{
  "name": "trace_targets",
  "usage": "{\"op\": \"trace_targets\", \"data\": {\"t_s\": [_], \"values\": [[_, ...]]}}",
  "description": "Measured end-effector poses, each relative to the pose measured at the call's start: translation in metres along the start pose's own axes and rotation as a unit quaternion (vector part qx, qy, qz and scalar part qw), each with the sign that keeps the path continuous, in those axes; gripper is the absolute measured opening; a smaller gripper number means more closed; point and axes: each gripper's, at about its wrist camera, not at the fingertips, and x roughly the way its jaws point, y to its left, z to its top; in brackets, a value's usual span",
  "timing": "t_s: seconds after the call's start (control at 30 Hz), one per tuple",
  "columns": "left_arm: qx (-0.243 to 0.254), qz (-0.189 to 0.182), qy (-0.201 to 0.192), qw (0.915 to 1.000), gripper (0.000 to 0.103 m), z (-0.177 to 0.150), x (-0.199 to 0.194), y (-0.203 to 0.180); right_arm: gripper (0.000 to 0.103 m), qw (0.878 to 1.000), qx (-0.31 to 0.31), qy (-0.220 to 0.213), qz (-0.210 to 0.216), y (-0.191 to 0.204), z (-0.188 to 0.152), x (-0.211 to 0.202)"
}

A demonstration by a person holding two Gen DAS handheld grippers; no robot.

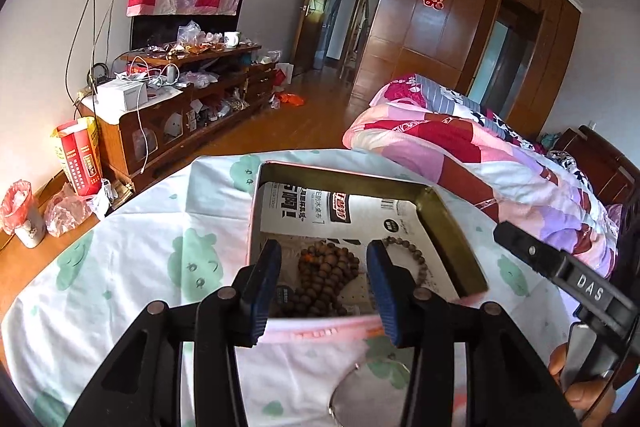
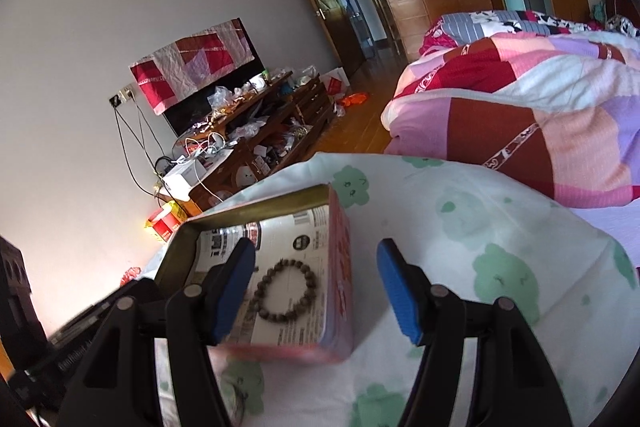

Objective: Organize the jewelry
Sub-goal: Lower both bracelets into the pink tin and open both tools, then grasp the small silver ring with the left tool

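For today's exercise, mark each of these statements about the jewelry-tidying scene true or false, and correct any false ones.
1. The tin box holds beaded jewelry. True.
2. The left hand-held gripper is clamped on the pile of dark beads. False: its jaws are open and empty.
3. A beaded bracelet lies in a ring inside the box. True.
4. The right hand-held gripper holds the bracelet. False: it holds nothing.
5. The box is lined with red velvet. False: printed paper lines it.

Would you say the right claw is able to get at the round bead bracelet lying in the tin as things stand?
Probably yes. The right claw stands open above the tin, which has no lid on, and the bead bracelet lies flat and alone on the paper lining. The tin's near right wall sits between the fingers, so coming from above looks easiest.
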Motion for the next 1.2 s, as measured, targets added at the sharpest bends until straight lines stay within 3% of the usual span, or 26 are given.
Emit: {"op": "trace_targets", "data": {"t_s": [0.4, 0.57, 0.97, 1.1, 1.2], "values": [[0.010, -0.024, 0.000, 0.9997, 0.045, -0.026, -0.050, 0.001, 0.067, 1.000, 0.005, 0.013, 0.011, -0.005, -0.030, -0.047], [0.016, -0.017, 0.008, 0.9997, 0.045, -0.041, -0.066, 0.004, 0.067, 1.000, -0.007, 0.021, 0.009, -0.002, -0.046, -0.069], [0.014, -0.001, 0.051, 0.9986, 0.045, -0.087, -0.088, 0.022, 0.066, 0.995, -0.027, 0.087, 0.033, 0.001, -0.093, -0.092], [0.048, -0.001, 0.068, 0.9965, 0.045, -0.106, -0.101, 0.016, 0.054, 0.991, -0.049, 0.115, 0.043, 0.005, -0.112, -0.095], [0.069, -0.001, 0.085, 0.9940, 0.045, -0.118, -0.104, 0.013, 0.053, 0.988, -0.073, 0.127, 0.043, 0.010, -0.123, -0.100]]}}
